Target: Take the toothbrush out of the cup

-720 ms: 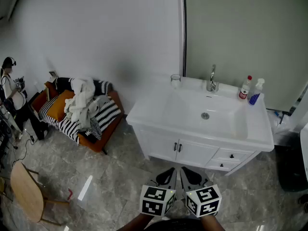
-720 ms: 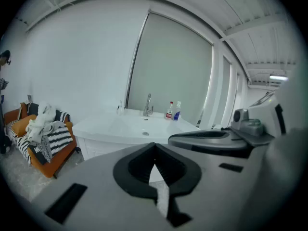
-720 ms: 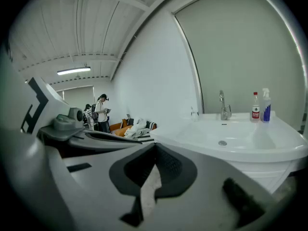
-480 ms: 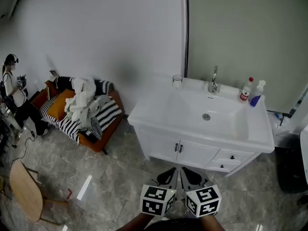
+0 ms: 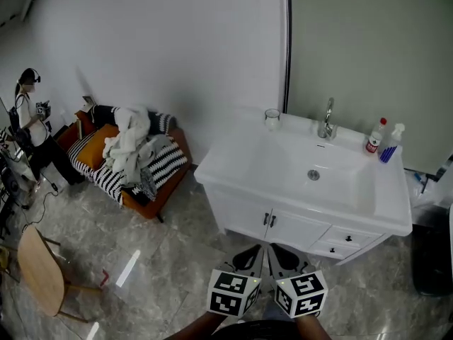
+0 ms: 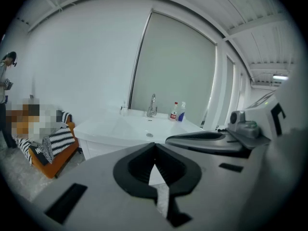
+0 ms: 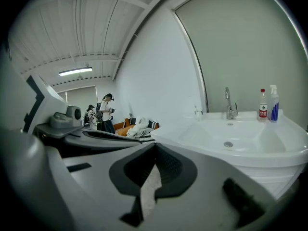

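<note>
Risking a tipped cup point(image 5: 272, 118), far ahead of the fingers at the back of the counter point(image 5: 221, 163), if approached with left gripper point(image 5: 247, 258) and right gripper point(image 5: 284, 258) closed and empty as now, toothbrush too small to make out.

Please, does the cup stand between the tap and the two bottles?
No, the cup stands on the other side of the tap, away from the bottles.

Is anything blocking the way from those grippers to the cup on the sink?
Nothing visible does. The cup stands alone at the back edge of the sink top, left of the faucet; only floor and that top lie between.
</note>
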